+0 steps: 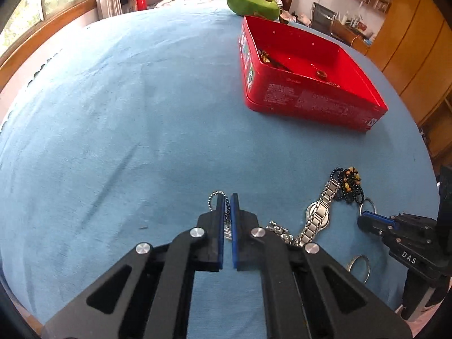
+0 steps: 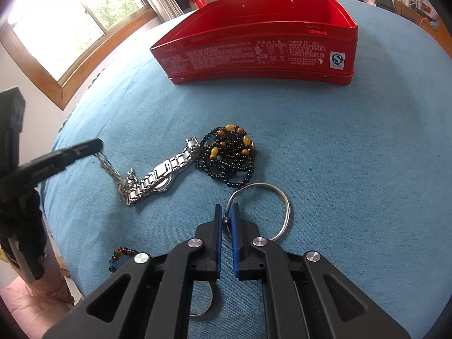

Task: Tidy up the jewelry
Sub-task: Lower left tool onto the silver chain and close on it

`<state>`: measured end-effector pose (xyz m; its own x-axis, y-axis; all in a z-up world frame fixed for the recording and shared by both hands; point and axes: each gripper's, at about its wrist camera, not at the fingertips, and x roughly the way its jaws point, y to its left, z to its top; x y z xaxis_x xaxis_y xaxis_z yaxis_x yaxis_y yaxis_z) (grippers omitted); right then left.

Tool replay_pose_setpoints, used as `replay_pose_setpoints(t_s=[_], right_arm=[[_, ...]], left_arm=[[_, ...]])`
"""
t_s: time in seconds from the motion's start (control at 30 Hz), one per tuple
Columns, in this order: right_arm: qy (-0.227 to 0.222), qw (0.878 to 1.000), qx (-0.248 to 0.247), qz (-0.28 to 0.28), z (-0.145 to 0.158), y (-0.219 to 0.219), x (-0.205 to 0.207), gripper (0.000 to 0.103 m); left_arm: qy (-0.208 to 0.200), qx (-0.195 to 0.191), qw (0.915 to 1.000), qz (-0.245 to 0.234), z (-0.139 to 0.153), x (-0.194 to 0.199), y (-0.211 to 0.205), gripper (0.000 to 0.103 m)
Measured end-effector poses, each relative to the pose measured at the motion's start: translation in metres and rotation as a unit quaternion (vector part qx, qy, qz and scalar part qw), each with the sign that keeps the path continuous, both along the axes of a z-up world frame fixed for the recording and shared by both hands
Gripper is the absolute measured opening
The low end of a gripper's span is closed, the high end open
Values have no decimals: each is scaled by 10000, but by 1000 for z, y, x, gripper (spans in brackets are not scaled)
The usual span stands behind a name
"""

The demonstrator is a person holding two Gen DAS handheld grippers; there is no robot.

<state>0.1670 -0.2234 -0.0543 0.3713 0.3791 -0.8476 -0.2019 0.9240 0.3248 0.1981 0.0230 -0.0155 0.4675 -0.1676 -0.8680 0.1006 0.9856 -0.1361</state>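
Note:
My left gripper is shut on a silver chain; in the right wrist view the chain hangs from its tip down to the silver watch. My right gripper is shut on a silver bangle that lies on the blue cloth. A black bead necklace with amber beads lies beside the watch. The open red tin stands beyond with a few pieces inside. In the left wrist view the watch and the necklace lie to the right.
A second silver ring lies near the right gripper. A coloured bead bracelet lies at the cloth's near edge. A green plush toy sits behind the tin. The blue cloth covers the whole surface.

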Motion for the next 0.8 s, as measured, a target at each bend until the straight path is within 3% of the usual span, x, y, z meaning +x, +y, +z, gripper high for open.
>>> replay_pose_setpoints(t_s=[0.13, 0.23, 0.37, 0.47, 0.57, 0.7, 0.73, 0.8], right_arm=[[7, 10000, -6, -21, 0, 1, 2, 6], [10, 10000, -22, -20, 0, 2, 2, 6], [14, 10000, -9, -19, 0, 1, 2, 6], [10, 10000, 0, -21, 0, 2, 2, 6], [10, 10000, 23, -17, -1, 1, 3, 6], [8, 10000, 33, -12, -1, 1, 2, 6], [7, 10000, 33, -9, 0, 1, 2, 6], [14, 10000, 50, -3, 0, 0, 2, 6]], left_arm=[[320, -132, 9990, -286, -12, -2, -8, 4], [540, -157, 9975, -436, -20, -3, -15, 10], [576, -130, 9965, -587, -24, -6, -21, 29], [504, 77, 9968, -622, -23, -9, -25, 52], [491, 232, 9963, -666, -26, -11, -33, 58], [442, 413, 9960, -665, -31, -6, -40, 57], [415, 486, 9959, -641, -32, -4, -41, 46], [370, 473, 9962, -623, -33, -3, -40, 37]])
